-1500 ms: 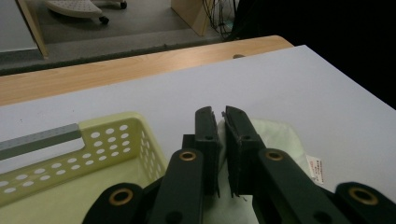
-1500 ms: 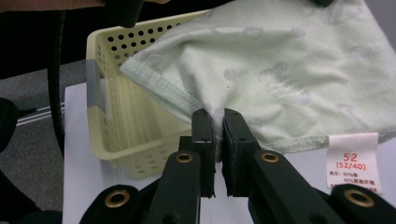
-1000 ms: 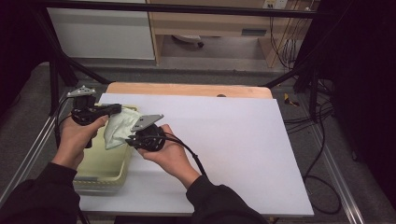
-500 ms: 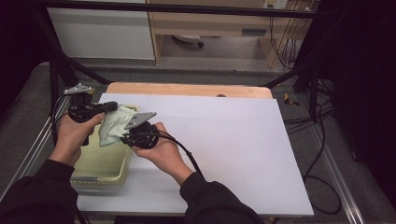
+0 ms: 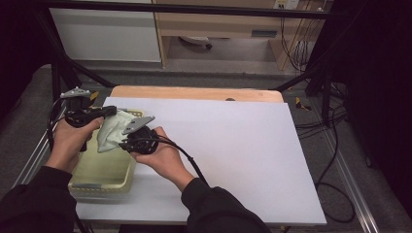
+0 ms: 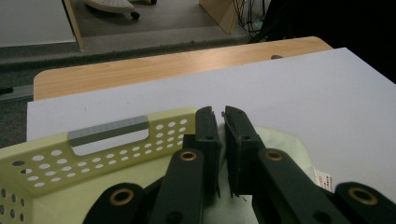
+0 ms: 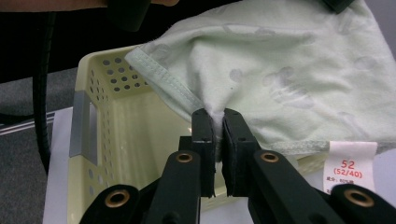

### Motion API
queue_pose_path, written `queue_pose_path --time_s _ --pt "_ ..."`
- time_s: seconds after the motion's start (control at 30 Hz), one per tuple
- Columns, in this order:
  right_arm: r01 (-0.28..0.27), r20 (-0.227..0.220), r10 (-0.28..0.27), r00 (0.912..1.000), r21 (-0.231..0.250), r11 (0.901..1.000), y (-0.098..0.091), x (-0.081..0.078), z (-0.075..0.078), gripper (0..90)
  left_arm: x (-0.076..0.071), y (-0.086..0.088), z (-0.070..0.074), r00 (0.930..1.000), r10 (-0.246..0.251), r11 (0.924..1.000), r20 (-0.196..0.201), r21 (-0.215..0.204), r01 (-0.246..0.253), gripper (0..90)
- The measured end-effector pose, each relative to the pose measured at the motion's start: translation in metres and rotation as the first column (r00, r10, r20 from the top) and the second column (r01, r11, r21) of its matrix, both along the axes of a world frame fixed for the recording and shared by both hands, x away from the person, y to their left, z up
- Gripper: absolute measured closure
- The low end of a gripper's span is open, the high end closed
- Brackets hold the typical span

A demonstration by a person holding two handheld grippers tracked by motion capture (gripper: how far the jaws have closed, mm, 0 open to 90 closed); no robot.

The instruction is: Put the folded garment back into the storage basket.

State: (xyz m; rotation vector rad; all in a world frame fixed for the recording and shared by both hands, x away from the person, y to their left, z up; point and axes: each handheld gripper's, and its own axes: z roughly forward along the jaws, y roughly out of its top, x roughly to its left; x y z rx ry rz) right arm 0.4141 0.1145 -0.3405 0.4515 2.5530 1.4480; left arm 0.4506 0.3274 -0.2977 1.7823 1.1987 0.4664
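Both tools clamp the pale green garment [image 7: 289, 70]: left tool [image 5: 104, 112], right tool [image 7: 215, 122]. It hangs over the yellow basket [image 5: 104, 167] at the desk's [image 5: 233, 141] left edge. Risk: thin pinch slips, cloth drapes over the rim and misses.

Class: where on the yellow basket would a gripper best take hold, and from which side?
Grip the yellow basket by the grey handle bar in its end wall, coming from above: a slot under the bar probably lets one jaw pass beneath it.
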Motion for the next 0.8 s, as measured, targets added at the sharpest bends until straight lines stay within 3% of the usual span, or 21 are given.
queue_pose_path --time_s 0.17,0.8 --pt "-0.002 -0.005 0.002 1.0 -0.009 1.0 0.004 0.002 -0.003 84.9 0.002 0.003 -0.005 0.9999 0.01 0.9997 -0.013 0.021 -0.01 84.8" --pt "-0.014 -0.018 0.014 0.9997 -0.004 0.9999 0.018 0.004 -0.011 84.9 0.003 0.015 -0.01 0.9991 0.024 0.9993 -0.036 0.029 -0.023 84.8"
